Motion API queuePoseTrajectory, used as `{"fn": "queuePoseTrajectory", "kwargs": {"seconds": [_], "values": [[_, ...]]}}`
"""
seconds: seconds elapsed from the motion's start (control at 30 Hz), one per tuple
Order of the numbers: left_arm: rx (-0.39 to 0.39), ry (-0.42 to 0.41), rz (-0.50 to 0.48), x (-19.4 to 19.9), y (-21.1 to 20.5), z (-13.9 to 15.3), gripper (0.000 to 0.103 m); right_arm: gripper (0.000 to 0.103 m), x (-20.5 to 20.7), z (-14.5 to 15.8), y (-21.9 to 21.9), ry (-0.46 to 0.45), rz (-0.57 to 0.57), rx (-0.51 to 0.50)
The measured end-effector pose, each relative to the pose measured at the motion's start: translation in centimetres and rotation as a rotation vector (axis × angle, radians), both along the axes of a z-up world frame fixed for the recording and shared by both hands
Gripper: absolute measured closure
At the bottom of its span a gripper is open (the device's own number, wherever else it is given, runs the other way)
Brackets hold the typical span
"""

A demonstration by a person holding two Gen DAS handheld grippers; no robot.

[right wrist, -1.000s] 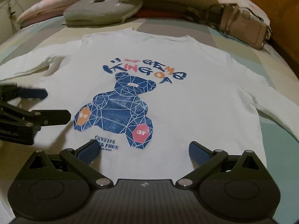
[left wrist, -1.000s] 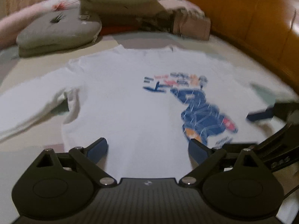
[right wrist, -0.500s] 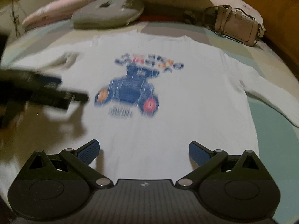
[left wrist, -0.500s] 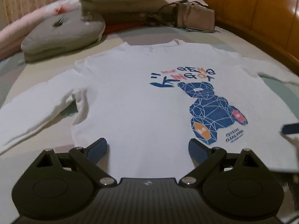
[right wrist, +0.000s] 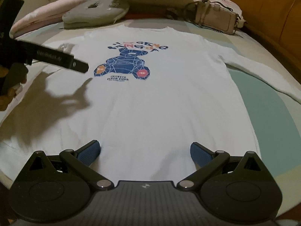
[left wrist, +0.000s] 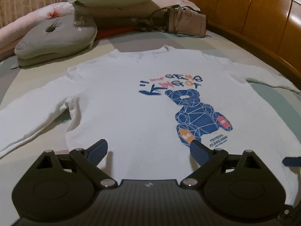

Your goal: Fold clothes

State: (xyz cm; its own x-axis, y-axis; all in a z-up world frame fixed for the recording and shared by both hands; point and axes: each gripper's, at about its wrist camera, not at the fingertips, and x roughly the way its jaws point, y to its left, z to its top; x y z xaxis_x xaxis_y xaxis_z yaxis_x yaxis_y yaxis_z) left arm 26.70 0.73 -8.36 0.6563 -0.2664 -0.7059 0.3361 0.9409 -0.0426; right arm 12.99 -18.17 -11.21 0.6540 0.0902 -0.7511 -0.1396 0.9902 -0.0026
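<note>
shirt: the white long-sleeved shirt (right wrist: 160,101) lies flat, print up, on the bed (right wrist: 270,109), both sleeves spread out.
left hand-held gripper (left wrist: 148,150): jaws wide apart, holding nothing, above the hem.
right hand-held gripper (right wrist: 144,151): also wide open and empty, near the hem.
risk, grab: i may pinch only the top layer, so the fold drags crooked.
risk, left sleeve (left wrist: 28,120): it is bunched at the armpit and could fold in lumpy.
risk, clutter: the handbag (right wrist: 216,18) and grey cushion (right wrist: 94,14) sit just beyond the collar.

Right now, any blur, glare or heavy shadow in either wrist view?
Left wrist view: sharp overall, fisheye bending at the edges, glare streak on the glossy wooden headboard. Right wrist view: the left gripper throws a hard dark shadow across the white long-sleeved bear-print shirt; the print looks slightly soft.
</note>
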Motion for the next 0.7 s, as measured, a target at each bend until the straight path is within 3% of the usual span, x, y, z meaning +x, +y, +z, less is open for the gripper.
{"fn": "queuePoseTrajectory", "kwargs": {"seconds": [0.47, 0.6, 0.7], "values": [[-0.034, -0.039, -0.016, 0.8, -1.0, -1.0, 0.008, 0.0, -1.4, 0.0, -0.8, -0.079, -0.005, 0.031], [0.012, -0.041, -0.026, 0.7, -1.8, -2.0, 0.008, 0.0, -1.8, 1.3, -2.9, -0.179, -0.053, 0.02], [0.021, -0.045, -0.029, 0.7, -1.9, -2.2, 0.008, 0.0, -1.2, 0.6, -5.0, -0.12, -0.115, 0.037]]}}
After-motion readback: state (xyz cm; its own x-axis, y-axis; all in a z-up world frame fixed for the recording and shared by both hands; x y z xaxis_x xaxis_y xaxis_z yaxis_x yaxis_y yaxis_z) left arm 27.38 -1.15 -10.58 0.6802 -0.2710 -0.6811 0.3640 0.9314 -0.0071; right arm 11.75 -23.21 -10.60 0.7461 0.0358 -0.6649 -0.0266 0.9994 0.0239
